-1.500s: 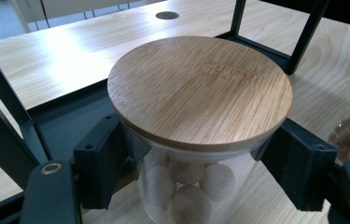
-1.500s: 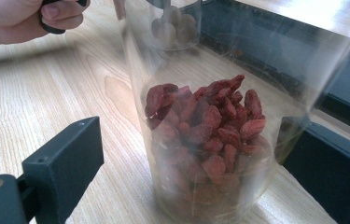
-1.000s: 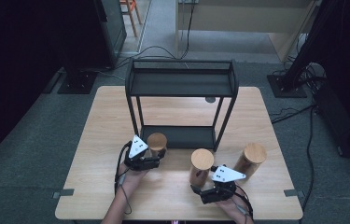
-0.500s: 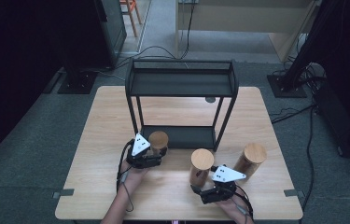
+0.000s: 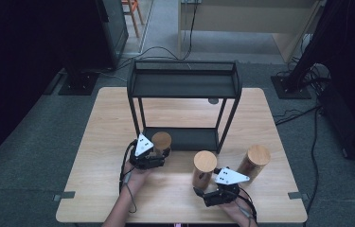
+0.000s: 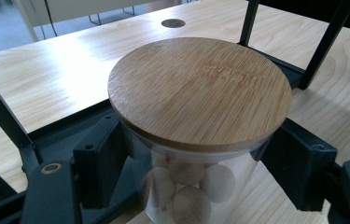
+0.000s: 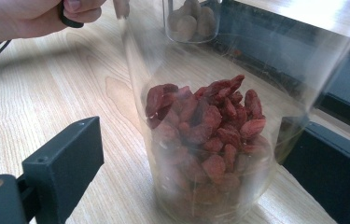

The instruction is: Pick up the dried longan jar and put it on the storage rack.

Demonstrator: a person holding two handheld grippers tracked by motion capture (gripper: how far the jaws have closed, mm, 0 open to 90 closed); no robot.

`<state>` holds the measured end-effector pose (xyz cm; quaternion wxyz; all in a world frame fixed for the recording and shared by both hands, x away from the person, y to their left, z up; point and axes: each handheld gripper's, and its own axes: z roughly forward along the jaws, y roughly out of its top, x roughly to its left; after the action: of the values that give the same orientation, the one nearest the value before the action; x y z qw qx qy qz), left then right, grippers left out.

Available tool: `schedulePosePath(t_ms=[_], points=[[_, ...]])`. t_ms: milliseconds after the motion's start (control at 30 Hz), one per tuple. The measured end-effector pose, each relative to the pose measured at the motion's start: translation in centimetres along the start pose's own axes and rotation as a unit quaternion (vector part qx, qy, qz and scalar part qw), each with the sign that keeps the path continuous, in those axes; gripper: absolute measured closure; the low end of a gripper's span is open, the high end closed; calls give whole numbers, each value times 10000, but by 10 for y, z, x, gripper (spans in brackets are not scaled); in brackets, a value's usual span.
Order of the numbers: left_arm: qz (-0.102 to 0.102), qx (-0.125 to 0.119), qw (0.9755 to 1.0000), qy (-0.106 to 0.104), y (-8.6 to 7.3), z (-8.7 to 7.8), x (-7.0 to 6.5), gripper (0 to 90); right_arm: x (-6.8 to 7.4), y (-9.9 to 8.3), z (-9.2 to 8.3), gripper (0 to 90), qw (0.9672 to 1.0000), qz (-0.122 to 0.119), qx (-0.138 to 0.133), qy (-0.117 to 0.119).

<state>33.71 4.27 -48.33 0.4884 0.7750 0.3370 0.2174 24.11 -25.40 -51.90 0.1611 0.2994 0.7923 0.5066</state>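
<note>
A glass jar of round pale nuts with a bamboo lid [image 6: 200,88] sits between the black jaws of my left gripper [image 6: 196,154], which is shut on the glass just below the lid. In the high view this jar [image 5: 161,140] is at the front edge of the black rack's lower shelf [image 5: 189,138], with the left gripper [image 5: 160,152] behind it. A second glass jar, holding red dried berries [image 7: 210,126], stands on the table between the wide jaws of my right gripper [image 7: 182,163]. A gap shows between its left pad and the glass. From above, that jar [image 5: 204,163] is just ahead of the right gripper [image 5: 203,186].
A black two-level metal rack [image 5: 184,85] stands at the table's middle back. A third bamboo-lidded jar [image 5: 255,161] stands right of the berry jar, close to the right gripper. The wooden table [image 5: 99,142] has a round cable hole [image 5: 213,100] behind the rack. Cables trail on the floor.
The left gripper and its nut jar have crept slightly toward the rack's lower shelf. The right gripper and the berry jar have kept still.
</note>
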Motion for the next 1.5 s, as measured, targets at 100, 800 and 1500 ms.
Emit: schedulePosePath(t_ms=[100,800,1500], points=[[-35,7,10000,-6,1,2,1,262,0,0,0,61,10000,2,-1,1],[-108,-24,9999,52,1,12,5,262,0,0,0,61,10000,-8,-2,-5],[-92,-84,9999,23,6,18,2,262,0,0,0,61,10000,-3,0,-2]])
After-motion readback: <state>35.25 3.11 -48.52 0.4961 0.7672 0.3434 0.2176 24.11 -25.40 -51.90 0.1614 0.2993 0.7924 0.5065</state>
